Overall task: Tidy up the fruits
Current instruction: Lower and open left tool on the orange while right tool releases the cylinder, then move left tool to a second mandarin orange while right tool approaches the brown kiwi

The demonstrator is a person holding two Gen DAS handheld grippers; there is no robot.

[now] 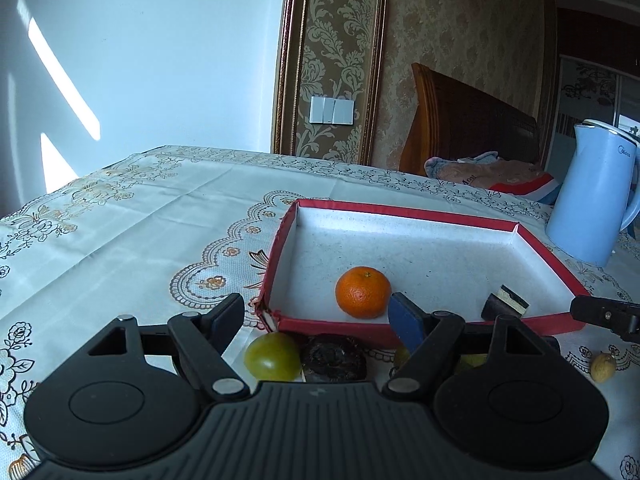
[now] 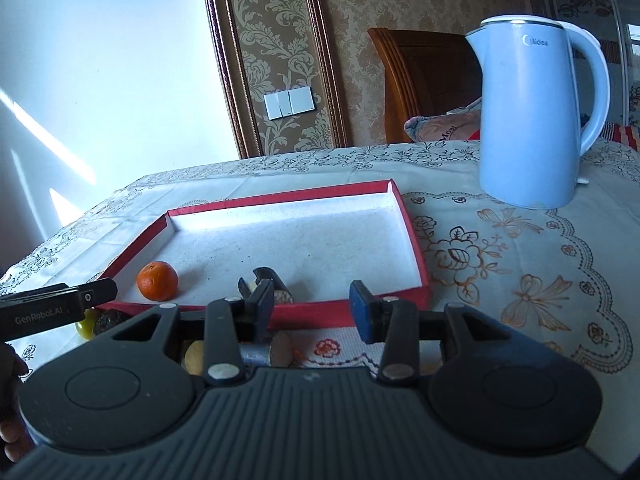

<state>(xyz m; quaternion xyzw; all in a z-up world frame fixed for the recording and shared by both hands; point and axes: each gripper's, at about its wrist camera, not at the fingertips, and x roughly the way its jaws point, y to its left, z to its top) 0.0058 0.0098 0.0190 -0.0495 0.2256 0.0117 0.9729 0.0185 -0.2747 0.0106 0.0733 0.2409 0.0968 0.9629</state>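
- The left gripper (image 1: 316,320) hung low over the near edge of the surface (image 1: 140,220), which was covered with a patterned cloth. Its jaws stood wide apart and held nothing.
- The right gripper (image 2: 312,304) pointed over the near wall of the red tray (image 1: 400,210). Its jaws were only partly open, with a clear gap and nothing pressed between the pads. A small brownish item lay just beyond its left finger; what it was could not be told.
- One orange (image 1: 363,292) sat inside the tray, near the front left corner and upright on the white floor.
- A green fruit (image 1: 272,356) and a dark wrinkled round item (image 1: 334,360) lay touching each other on the cloth, just outside the tray's near wall and in line with the left jaws.
- A walnut-like nut (image 1: 603,367) lay on the cloth further right. Other tan round pieces showed beneath the right gripper but were largely hidden.
- A blue kettle (image 2: 532,120) stood well beyond the tray's right corner.
- Handling, as judged: the green fruit looked smooth, firm and light, and liable to roll or slip. It would best be taken across its widest girth with moderate pressure, its neighbour kept clear of the pads. The dark item looked softer and more easily bruised.
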